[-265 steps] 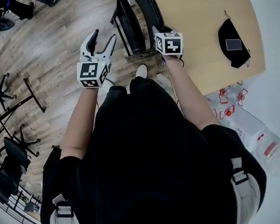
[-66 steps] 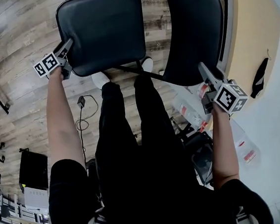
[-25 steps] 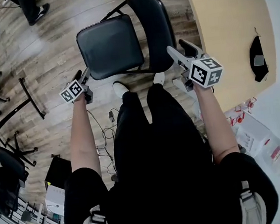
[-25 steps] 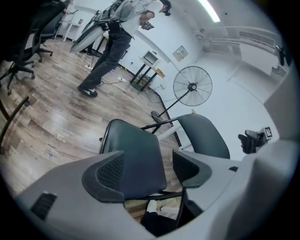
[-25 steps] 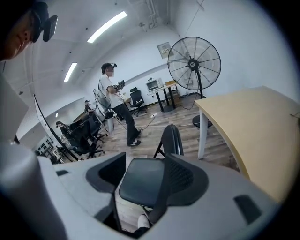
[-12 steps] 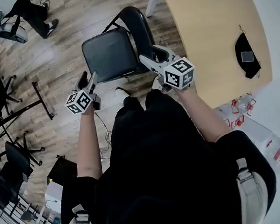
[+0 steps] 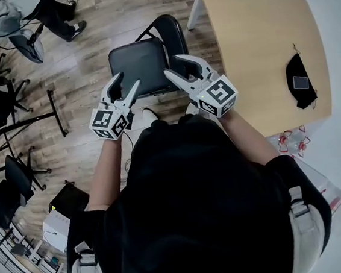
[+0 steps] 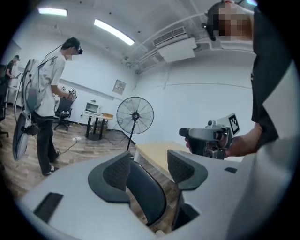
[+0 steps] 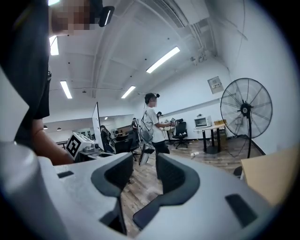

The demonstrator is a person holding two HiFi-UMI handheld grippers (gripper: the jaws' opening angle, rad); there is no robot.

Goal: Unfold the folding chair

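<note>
Two empty grippers; chair [image 7: 142,66] stands open at 12 o'clock.
Jaws of left gripper [image 7: 126,82] and right gripper [image 7: 174,66] apart, just narrowing on nothing. Chair likely rigid, weighty; hold by backrest [image 7: 175,34].

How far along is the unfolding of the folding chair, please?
Done: the folding chair stands open on the floor beside the table, seat level, backrest up. In hand: nothing; the left tongs and right tongs hang clear of it, jaws apart though just closing a little, nothing between them. Left: seemingly nothing more.
</note>
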